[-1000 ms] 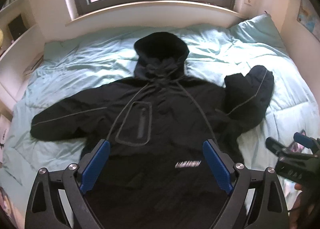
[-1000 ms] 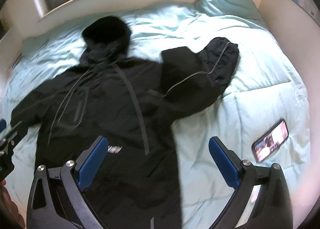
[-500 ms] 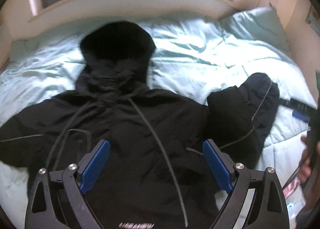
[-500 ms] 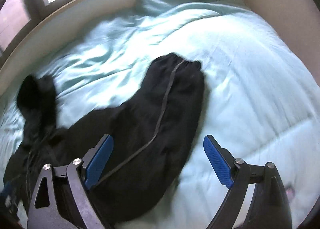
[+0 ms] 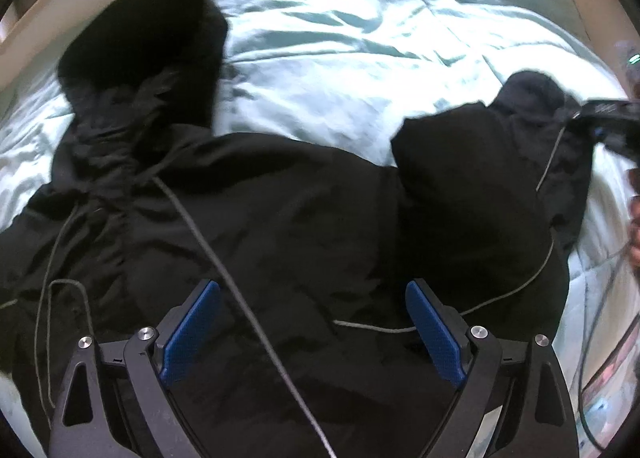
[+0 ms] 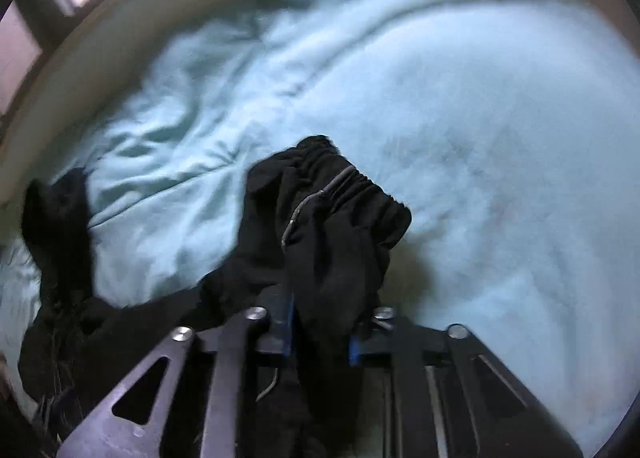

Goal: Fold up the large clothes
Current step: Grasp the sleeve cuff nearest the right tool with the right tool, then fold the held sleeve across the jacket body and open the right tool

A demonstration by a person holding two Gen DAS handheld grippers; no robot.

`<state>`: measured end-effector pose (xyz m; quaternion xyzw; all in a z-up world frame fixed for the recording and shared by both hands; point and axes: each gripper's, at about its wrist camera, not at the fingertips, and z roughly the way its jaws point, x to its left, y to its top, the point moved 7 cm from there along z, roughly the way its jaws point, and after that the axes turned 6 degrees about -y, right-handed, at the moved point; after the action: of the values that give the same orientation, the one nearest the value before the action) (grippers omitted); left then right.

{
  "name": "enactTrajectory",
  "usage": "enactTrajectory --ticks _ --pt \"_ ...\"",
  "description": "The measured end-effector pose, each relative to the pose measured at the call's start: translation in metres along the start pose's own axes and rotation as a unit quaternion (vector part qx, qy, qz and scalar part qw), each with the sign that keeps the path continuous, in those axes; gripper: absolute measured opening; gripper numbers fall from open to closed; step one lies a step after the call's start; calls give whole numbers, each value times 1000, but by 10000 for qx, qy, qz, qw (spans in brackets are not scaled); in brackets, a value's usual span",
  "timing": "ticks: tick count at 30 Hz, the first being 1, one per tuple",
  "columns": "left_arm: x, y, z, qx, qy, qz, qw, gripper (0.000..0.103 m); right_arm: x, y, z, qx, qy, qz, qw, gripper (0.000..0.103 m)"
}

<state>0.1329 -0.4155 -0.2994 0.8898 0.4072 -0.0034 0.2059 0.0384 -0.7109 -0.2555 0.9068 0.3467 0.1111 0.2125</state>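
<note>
Black sleeve cuff between right gripper jaws

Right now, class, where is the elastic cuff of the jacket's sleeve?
In the right wrist view the cuff sits at centre, just past the right tongs, which are shut on the sleeve; pale blue duvet lies beyond it.
</note>
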Motion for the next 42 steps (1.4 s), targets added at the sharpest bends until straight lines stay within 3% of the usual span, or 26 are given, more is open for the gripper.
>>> enactTrajectory --ticks 2,4,7,9,11,14,18,22,25,28,33,37,42 --pt "-8 0 4 40 -94 96 9999 93 -34 -2 -50 -501 -853 37 9951 17" --pt "-20 -1 8 61 -374 154 9992 93 -73 -7 -84 -724 -1294 437 9880 18" --pt "-37 -6 31 333 -725 120 9967 93 -117 -29 -90 -375 -1149 1134 9862 18" --pt "-38 -13 58 615 -682 -22 9958 93 -127 -48 -67 16 -1267 1166 9851 18" --pt "-34 -22 92 955 -391 -34 9947 94 -125 -64 -44 313 -1285 1224 9836 18" --pt "-36 -20 100 904 -136 336 9952 96 -125 -72 -26 483 -1622 1117 9792 18" --pt "-25 -11 61 558 -640 180 9962 89 -103 -63 -45 325 -1424 882 9853 19" --pt "7 1 4 -13 -868 -175 9961 89 -36 -61 -79 -9 -856 344 9957 18" --pt "37 4 -38 -395 -654 -226 9968 89 41 -70 -94 -83 -116 -136 9998 18" --pt "64 1 -67 -639 -375 -229 9970 89 120 -88 -99 -32 326 -797 9963 18" --pt "117 -19 -105 -825 -60 -444 9956 89 229 -132 -96 263 928 -1496 9840 18" --pt "163 -47 -127 -889 252 -787 9926 89 326 -179 -88 581 1460 -2169 9635 19" --pt "225 -79 -149 -891 591 -1250 9864 89 411 -235 -66 1063 1854 -2755 9373 20"
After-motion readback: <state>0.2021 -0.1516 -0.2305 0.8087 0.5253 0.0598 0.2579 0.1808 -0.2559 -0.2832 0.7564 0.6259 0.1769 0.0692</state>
